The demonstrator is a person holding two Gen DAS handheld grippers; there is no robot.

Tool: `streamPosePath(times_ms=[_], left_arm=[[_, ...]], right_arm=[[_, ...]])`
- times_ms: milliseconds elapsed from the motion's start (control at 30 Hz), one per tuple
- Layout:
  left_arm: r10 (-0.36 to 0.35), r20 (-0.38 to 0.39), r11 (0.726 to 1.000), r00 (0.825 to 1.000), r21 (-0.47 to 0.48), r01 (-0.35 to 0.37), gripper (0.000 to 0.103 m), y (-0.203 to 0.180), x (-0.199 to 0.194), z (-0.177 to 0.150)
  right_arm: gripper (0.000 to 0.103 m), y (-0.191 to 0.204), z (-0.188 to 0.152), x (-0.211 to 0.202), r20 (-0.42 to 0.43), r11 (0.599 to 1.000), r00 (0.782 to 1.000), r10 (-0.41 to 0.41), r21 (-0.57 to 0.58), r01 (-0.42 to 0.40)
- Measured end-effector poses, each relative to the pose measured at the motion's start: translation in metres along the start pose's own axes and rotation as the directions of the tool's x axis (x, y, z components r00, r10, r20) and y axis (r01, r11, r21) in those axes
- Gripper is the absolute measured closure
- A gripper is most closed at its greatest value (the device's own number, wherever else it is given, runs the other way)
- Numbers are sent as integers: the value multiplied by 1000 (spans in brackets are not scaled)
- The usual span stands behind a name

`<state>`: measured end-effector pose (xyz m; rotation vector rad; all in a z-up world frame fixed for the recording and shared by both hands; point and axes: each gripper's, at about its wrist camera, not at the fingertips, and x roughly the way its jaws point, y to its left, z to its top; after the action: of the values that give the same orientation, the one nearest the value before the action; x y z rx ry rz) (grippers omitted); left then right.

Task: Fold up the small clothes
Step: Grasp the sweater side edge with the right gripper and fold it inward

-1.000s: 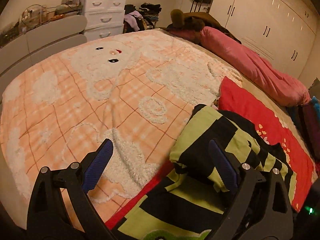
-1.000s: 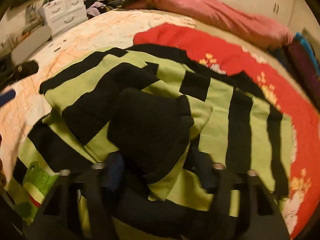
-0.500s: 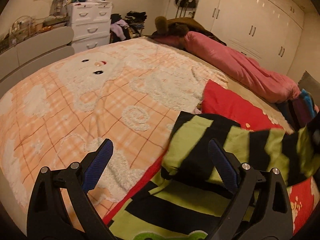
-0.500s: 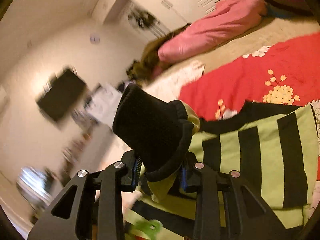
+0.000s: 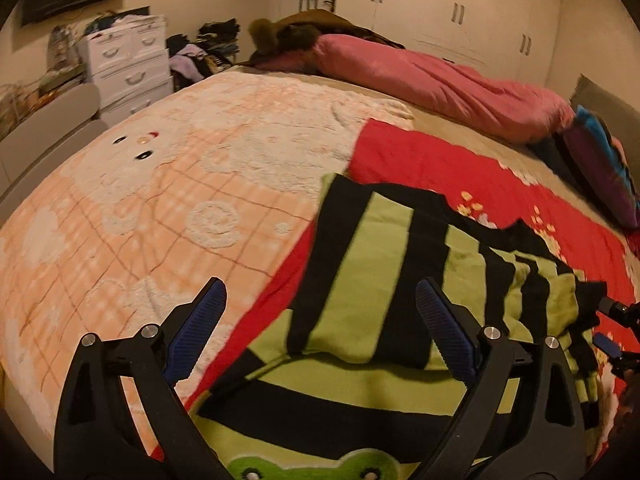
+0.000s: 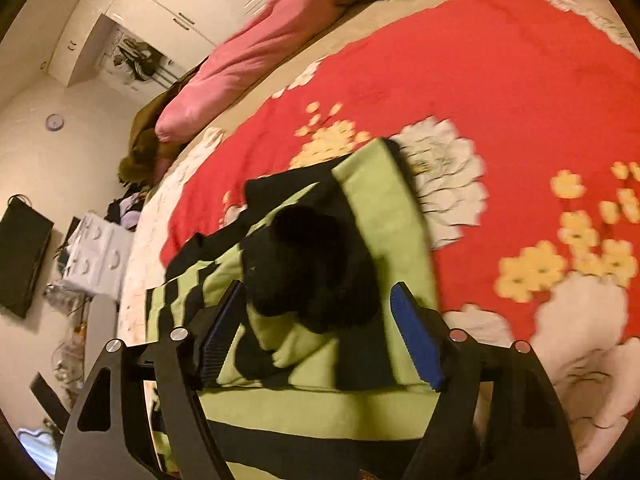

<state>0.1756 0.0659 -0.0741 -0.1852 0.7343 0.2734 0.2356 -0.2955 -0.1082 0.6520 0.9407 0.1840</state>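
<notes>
A small green-and-black striped sweater (image 5: 360, 276) with a frog face (image 5: 304, 468) lies on the bed, one sleeve laid across its body. My left gripper (image 5: 320, 320) hovers open over its near part, with nothing between the blue pads (image 5: 200, 320). In the right wrist view the sleeve's black cuff (image 6: 312, 268) rests on the folded sweater (image 6: 380, 216) between the jaws of my right gripper (image 6: 320, 332). Those jaws are opening and the pads stand off the cuff. The right gripper (image 5: 612, 328) shows at the left wrist view's right edge.
The sweater lies on a red flowered blanket (image 6: 500, 92), next to a peach plaid blanket (image 5: 140, 208). A pink duvet (image 5: 432, 80) runs along the far side. White drawers (image 5: 128, 60) and a wardrobe (image 5: 460, 12) stand beyond the bed.
My right gripper rolled and carried the black cuff across the sweater, then its jaws spread off the cuff. The sleeve now lies over the body. The left gripper shifted sideways, still open.
</notes>
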Motion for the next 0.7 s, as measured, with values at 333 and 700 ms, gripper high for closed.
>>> streamPosePath(times_ms=[333,700], left_arm=[[-14,-47,997,999,73,18,14,-36,28,-2],[15,-136,995,991,98,-1,14,-37,59,-8]], right_arm=[[22,1,13,15,2,1000,1000,10,3,-10],[85,12,29,7,-33,993,996,83,-84,-85]])
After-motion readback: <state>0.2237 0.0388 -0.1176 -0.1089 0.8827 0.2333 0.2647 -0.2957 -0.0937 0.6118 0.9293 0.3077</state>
